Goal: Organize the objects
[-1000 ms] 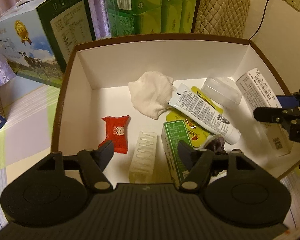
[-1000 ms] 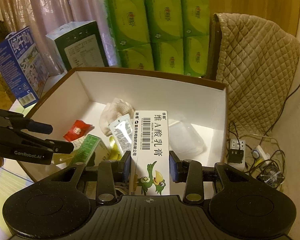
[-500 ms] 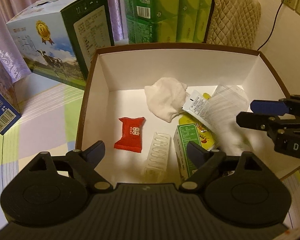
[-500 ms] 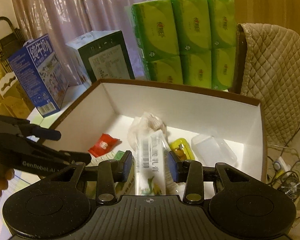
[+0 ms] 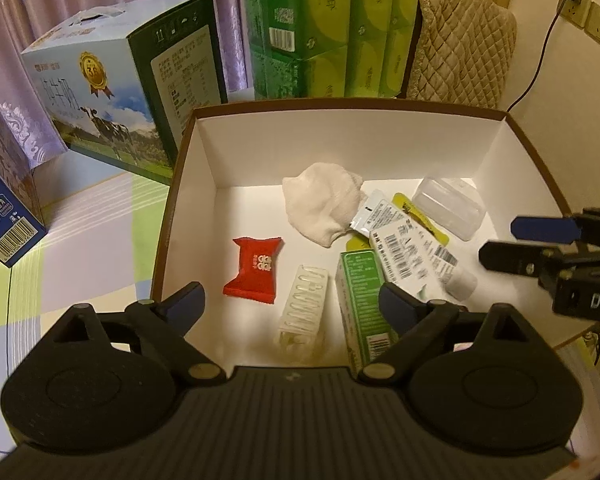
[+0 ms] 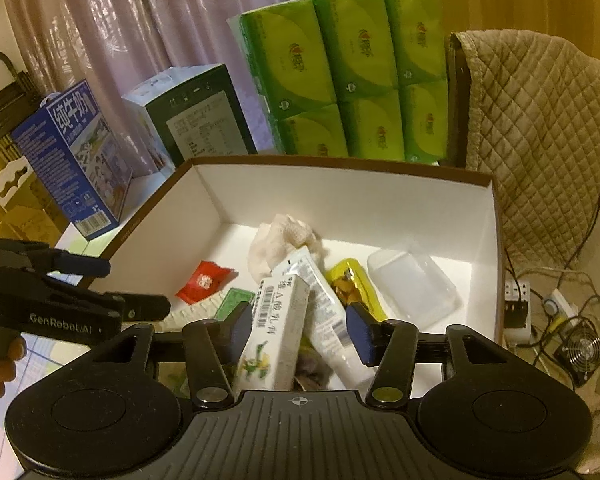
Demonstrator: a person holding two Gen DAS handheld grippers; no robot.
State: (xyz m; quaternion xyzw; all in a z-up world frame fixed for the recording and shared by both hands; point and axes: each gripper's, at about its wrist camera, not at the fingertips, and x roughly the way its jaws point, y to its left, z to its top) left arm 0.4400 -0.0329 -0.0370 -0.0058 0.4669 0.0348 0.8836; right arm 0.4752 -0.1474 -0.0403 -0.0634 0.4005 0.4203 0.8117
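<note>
A brown cardboard box (image 5: 168, 216) (image 6: 148, 216) with a white inside holds a red candy packet (image 5: 256, 270) (image 6: 204, 282), a white cloth (image 5: 320, 204), a clear blister strip (image 5: 304, 312), a green carton (image 5: 360, 296), a white tube (image 5: 458, 282), a yellow sachet (image 5: 416, 212) and a clear plastic tub (image 5: 448, 208) (image 6: 412, 284). A white ointment box (image 5: 404, 258) (image 6: 280, 332) lies tilted on the tube. My right gripper (image 6: 300, 328) (image 5: 500, 238) stands open around it, fingers wide. My left gripper (image 5: 290, 300) (image 6: 136, 288) is open over the box's near left side, holding nothing.
Two milk cartons (image 5: 112, 92) (image 6: 68, 160) stand left of the box on a checked cloth. Green tissue packs (image 6: 340, 68) and a quilted cover (image 6: 540, 128) stand behind. A power strip, cables and a small fan (image 6: 580, 352) lie to the right.
My right gripper has opened and let go of the white ointment box, which now lies on the tube in the cardboard box. The left gripper has drawn back and up.
</note>
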